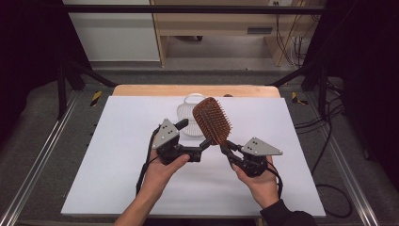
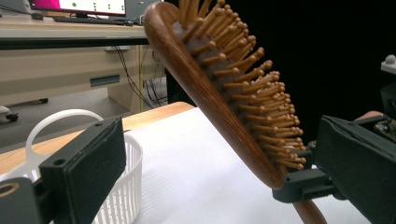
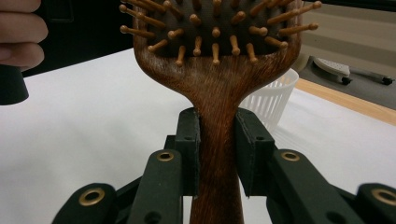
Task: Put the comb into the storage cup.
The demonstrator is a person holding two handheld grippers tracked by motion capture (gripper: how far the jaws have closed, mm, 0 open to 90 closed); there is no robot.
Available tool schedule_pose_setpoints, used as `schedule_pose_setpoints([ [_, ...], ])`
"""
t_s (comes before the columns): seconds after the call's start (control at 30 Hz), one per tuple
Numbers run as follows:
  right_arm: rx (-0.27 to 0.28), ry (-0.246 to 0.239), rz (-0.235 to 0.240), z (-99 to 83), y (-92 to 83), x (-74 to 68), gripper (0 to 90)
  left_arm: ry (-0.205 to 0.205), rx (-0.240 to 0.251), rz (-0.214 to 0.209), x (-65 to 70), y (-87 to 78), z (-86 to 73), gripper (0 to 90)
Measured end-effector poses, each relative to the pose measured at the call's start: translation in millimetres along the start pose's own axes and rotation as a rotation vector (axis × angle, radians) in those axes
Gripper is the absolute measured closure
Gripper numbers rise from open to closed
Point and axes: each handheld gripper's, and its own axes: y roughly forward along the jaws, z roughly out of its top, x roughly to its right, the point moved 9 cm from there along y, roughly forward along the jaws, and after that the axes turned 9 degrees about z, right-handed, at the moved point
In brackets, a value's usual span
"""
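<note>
Right gripper (image 1: 227, 149) clamps the wooden hairbrush (image 1: 212, 120) by its handle: in the right gripper view both black pads press flat on either side of the brown neck, just below the bristled head, so the jaws stand narrow and firmly closed on it. That gripper holds the brush clear of the table, tilted up and away, its bristles facing the person.

Left gripper (image 1: 194, 137) sits just left of the brush with its jaws spread wide. In the left gripper view the brush head (image 2: 233, 88) rises between the two pads without either one pressing on it; the brush leans nearer the right-hand pad.

Behind the brush, a white slatted basket (image 1: 187, 115) with a hoop handle stands on the white table sheet (image 1: 117, 155), near the far edge.
</note>
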Motion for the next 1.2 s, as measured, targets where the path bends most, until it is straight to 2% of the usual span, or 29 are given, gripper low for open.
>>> schedule_pose_setpoints([
  [0.13,0.008,0.003,0.001,0.3,-0.1,-2.3,73.0,-0.019,-0.012,-0.009,-0.1,0.9,-1.8,2.5],
  [0.23,0.014,0.003,0.005,1.3,0.4,-3.7,73.1,-0.044,0.002,-0.016,-0.3,0.5,0.5,2.6],
  [0.5,0.017,-0.006,0.008,1.2,1.8,-6.6,73.1,-0.053,0.002,-0.018,-1.6,0.4,2.4,2.7],
  [0.7,0.007,-0.01,0.014,-0.6,5.3,-10.3,73.1,-0.107,0.008,-0.038,-1.2,1.2,5.7,2.7],
  [0.93,0.002,-0.012,0.015,-1.7,7.5,-11.7,73.1,-0.146,0.003,-0.029,-7.6,3.6,5.7,2.9],
  [1.13,-0.002,-0.017,0.021,-2.3,9.7,-14.5,73.0,-0.149,-0.001,-0.034,-6.2,5.3,5.5,3.2],
  [1.2,-0.005,-0.024,0.022,-2.6,10.4,-15.7,73.0,-0.163,-0.001,-0.037,-6.3,6.1,5.9,3.4],
])
